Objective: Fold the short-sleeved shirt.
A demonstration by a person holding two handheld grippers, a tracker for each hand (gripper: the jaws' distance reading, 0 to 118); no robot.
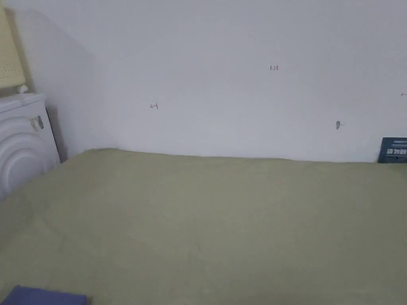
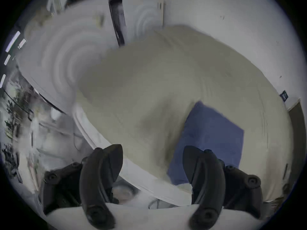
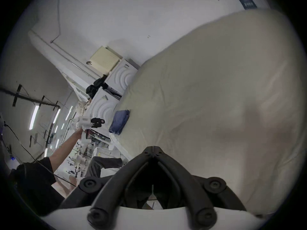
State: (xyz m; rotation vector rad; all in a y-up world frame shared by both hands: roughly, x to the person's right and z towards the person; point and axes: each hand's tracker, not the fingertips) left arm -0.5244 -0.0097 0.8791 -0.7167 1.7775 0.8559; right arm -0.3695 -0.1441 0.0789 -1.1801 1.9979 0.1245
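A blue shirt (image 1: 41,296) lies folded into a compact rectangle at the near left corner of the olive-covered table (image 1: 222,214). In the left gripper view the blue shirt (image 2: 211,137) rests just ahead of my left gripper (image 2: 152,152), whose jaws stand wide apart and hold nothing, over the table's near edge. In the right gripper view my right gripper (image 3: 152,148) has its tips pressed together with nothing between them, above bare cloth. That view also has the blue shirt (image 3: 120,121) and the left gripper (image 3: 98,122) beside it, held in a hand.
Two white appliances with ringed fronts (image 1: 20,147) stand against the table's left side. A white wall (image 1: 238,79) runs behind the table. A dark blue card (image 1: 393,150) leans on the wall at the far right. The floor to the left is cluttered (image 3: 86,150).
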